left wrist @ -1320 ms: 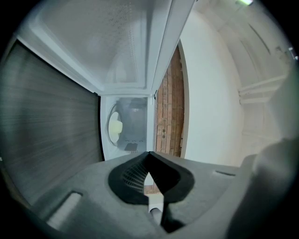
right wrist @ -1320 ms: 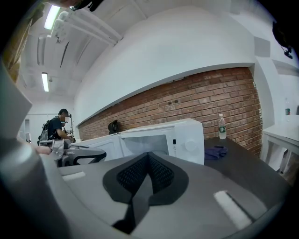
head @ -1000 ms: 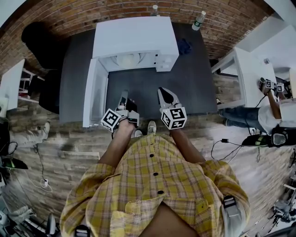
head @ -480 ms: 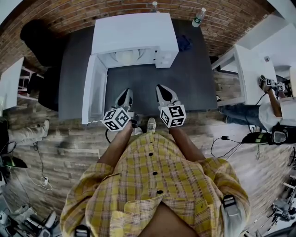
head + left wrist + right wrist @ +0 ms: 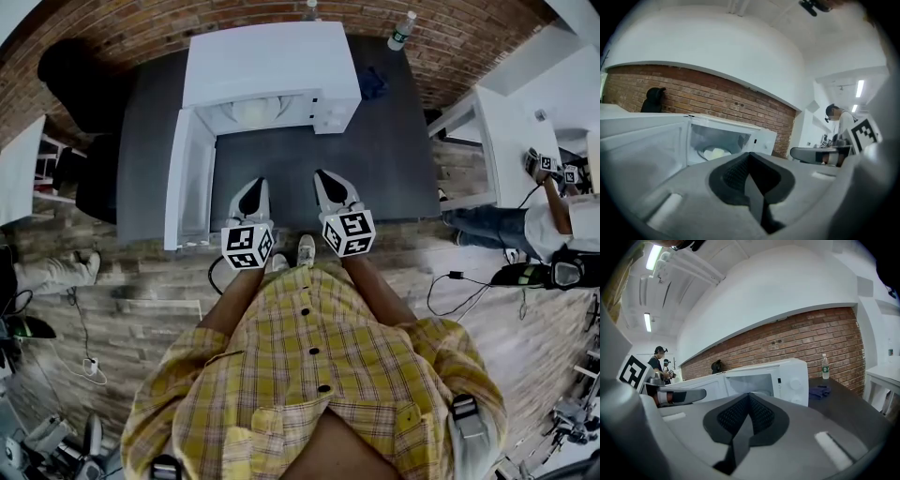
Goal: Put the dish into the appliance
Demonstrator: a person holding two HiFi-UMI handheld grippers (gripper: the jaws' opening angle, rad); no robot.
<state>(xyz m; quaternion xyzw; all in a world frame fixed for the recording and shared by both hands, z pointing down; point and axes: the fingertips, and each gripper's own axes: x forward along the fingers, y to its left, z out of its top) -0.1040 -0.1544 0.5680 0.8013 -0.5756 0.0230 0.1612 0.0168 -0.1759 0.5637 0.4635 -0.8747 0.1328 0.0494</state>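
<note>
Microwave sits at the far side of the dark table, against the brick wall, with its door swung fully open to my left. The dish is inside the cavity: in the head view it is a pale round shape on the oven floor, and the left gripper view shows the same pale plate through the opening, lying flat as far as I can tell. So I judge the placing itself to be done. The left gripper and right gripper both hang over the near edge of the table, well apart from the microwave and side by side. In the left gripper view the jaws are pressed together with nothing between them, and the right gripper view shows the same, pads meeting in a thin seam and no load. Neither claw touches the dish or the door. What looks left, if anything, is closing the door, which stands wide; the left gripper is nearer to it. A bottle and a blue cloth sit to the right of the microwave, clear of all this.
</note>
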